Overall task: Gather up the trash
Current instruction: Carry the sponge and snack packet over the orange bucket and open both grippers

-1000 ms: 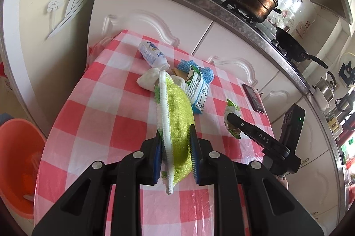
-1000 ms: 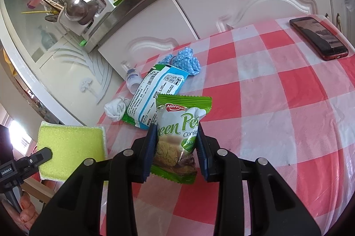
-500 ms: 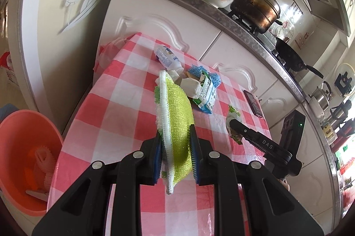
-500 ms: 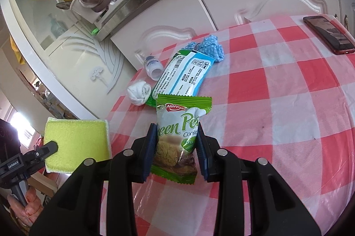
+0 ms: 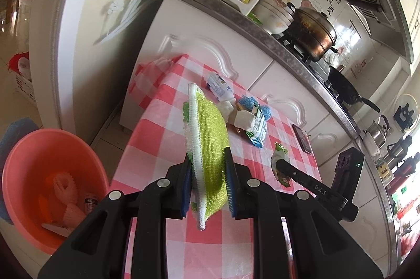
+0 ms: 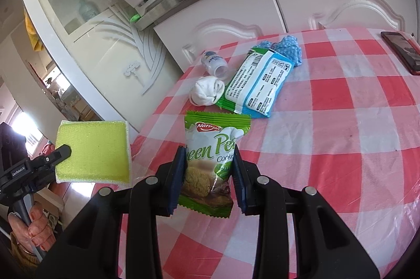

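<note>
the left gripper (image 5: 207, 184) has its fingers clamped on a green sponge (image 5: 207, 137), held on edge above the worktop's (image 5: 162, 121) left edge, near an orange basin (image 5: 39, 174) on the floor. the right gripper (image 6: 208, 174) pinches a green cookie packet (image 6: 212, 147) over the worktop.

Bright daylight fills both views; a window (image 6: 25, 126) at the far left blows out white; the steel pot (image 5: 313, 36) glints; fisheye bending and dark corners ring each frame; focus stays sharp.
</note>
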